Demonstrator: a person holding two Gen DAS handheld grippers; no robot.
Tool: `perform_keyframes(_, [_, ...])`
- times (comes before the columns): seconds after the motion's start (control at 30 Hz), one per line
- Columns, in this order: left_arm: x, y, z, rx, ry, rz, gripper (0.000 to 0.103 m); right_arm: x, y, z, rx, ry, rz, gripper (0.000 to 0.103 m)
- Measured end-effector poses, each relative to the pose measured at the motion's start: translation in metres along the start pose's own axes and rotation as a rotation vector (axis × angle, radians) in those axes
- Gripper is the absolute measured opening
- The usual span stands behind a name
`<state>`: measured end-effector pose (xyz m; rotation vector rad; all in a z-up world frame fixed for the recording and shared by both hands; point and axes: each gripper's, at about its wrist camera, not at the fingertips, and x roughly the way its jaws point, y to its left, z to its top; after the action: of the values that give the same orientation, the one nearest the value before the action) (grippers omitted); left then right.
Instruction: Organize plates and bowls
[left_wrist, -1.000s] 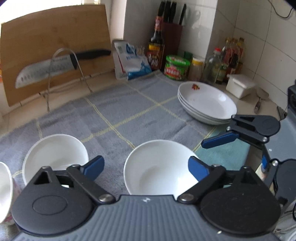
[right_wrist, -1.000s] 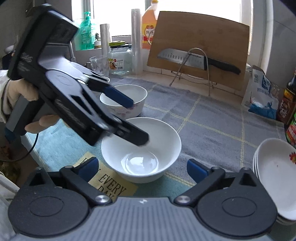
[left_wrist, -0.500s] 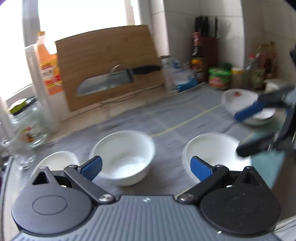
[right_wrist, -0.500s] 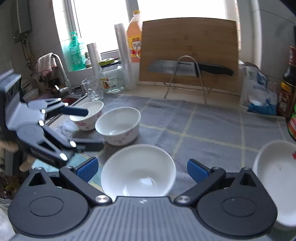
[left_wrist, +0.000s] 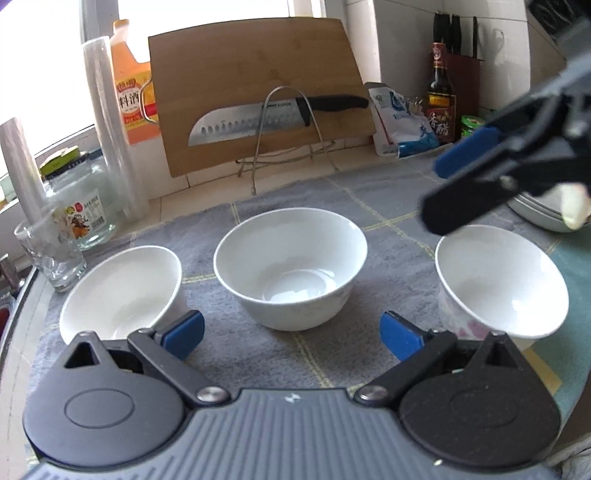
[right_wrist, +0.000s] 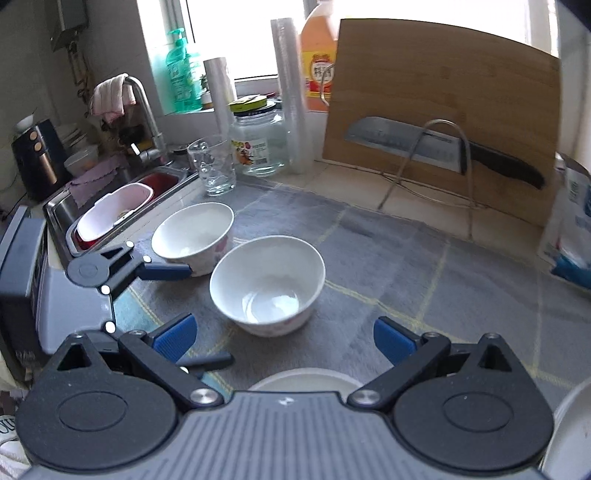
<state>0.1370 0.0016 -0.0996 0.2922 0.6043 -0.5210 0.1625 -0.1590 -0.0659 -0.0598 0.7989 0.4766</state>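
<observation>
Three white bowls stand in a row on the grey mat. In the left wrist view they are the left bowl (left_wrist: 122, 291), the middle bowl (left_wrist: 290, 264) and the right bowl (left_wrist: 498, 282). My left gripper (left_wrist: 291, 334) is open and empty, just in front of the middle bowl. My right gripper (right_wrist: 282, 338) is open and empty, just in front of the middle bowl (right_wrist: 267, 282), with the far bowl (right_wrist: 194, 236) beyond it and the near bowl's rim (right_wrist: 303, 382) under it. A stack of plates (left_wrist: 535, 212) lies at the right, partly hidden.
A cutting board (left_wrist: 258, 92) with a knife (left_wrist: 273, 116) on a wire rack leans at the back. A glass (right_wrist: 212, 166), a jar (right_wrist: 260, 142) and bottles stand near the sink (right_wrist: 122, 206). Sauce bottle (left_wrist: 439, 107) and knife block at the back right.
Both grippers have swung left. The left wrist view now faces the three bowls and the cutting board. The right gripper has moved up over the near bowl toward the middle one.
</observation>
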Motion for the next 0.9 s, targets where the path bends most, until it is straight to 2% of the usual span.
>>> perform_keyframes(0.57, [0.023, 0.003, 0.009, -0.031, -0.007, -0.043, 0.098, 0.08, -0.014, 0.053, -0.005, 0.162, 0.096, 0.102])
perform_keyframes(0.73, [0.026, 0.006, 0.011, -0.038, -0.004, -0.051, 0.092, 0.099, -0.016, 0.058, -0.011, 0.21, 0.117, 0.092])
perform_keyframes(0.8, [0.027, 0.005, 0.011, -0.032, -0.002, -0.04, 0.089, 0.106, -0.018, 0.058, -0.004, 0.23, 0.125, 0.084])
perform_keyframes(0.9, [0.027, 0.007, 0.011, -0.038, 0.001, -0.038, 0.086, 0.11, -0.023, 0.058, 0.013, 0.229, 0.135, 0.081])
